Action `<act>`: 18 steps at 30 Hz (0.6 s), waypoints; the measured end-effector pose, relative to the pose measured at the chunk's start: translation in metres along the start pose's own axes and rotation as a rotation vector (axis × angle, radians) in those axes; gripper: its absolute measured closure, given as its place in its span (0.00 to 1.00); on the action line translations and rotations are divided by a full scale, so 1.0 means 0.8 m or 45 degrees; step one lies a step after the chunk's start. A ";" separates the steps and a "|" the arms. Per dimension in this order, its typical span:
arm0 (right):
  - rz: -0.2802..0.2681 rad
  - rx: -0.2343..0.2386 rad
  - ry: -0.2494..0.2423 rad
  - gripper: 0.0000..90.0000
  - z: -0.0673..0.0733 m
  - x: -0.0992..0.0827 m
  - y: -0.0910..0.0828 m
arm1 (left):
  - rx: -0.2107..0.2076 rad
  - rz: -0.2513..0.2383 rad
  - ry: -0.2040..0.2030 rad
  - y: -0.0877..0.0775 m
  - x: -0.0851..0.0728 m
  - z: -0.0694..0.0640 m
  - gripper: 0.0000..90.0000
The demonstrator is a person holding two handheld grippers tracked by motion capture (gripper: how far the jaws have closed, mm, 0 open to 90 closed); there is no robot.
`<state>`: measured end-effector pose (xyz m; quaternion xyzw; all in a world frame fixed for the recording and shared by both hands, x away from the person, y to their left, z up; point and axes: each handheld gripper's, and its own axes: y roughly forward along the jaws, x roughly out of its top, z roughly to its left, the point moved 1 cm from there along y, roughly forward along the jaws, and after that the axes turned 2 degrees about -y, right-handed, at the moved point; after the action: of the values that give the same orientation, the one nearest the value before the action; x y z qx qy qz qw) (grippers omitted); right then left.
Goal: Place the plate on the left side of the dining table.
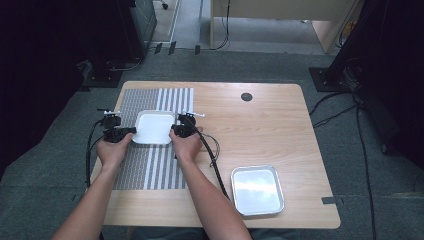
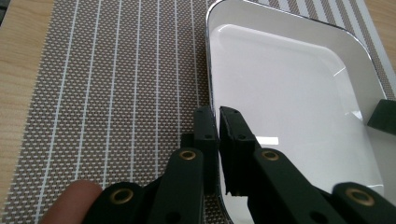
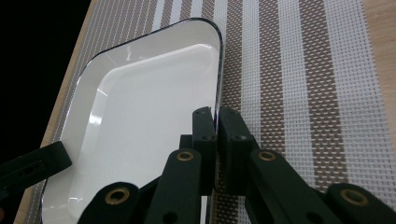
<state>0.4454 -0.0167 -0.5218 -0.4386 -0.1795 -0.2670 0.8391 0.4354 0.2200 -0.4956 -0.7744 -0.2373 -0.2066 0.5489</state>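
On the striped mat (image 1: 150,165), both tongs (image 2: 218,122) (image 3: 217,122) pinch the white tray's (image 1: 152,127) opposite rims, partly hiding them.

The right half of the wooden table (image 1: 280,125) lies bare and free for passing, except a metal tray (image 1: 257,190) near its front edge and a small dark disc (image 1: 246,97) far behind

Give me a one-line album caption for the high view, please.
A person's two hand-held grippers, left gripper and right gripper, pinch opposite rims of a white tray on a striped placemat.
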 end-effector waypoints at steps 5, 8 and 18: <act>-0.047 0.008 -0.011 0.85 -0.003 0.005 -0.003 | 0.012 -0.058 -0.003 -0.005 0.001 0.003 0.79; -0.090 -0.032 -0.066 0.78 -0.006 0.008 -0.008 | 0.053 -0.133 0.020 -0.011 -0.001 0.004 0.66; -0.132 0.014 -0.283 0.65 -0.007 0.012 -0.028 | 0.038 -0.169 0.074 -0.027 -0.008 -0.001 0.41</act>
<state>0.4399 -0.0344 -0.5058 -0.4509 -0.2954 -0.2588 0.8015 0.4173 0.2247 -0.4825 -0.7422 -0.2753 -0.2614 0.5523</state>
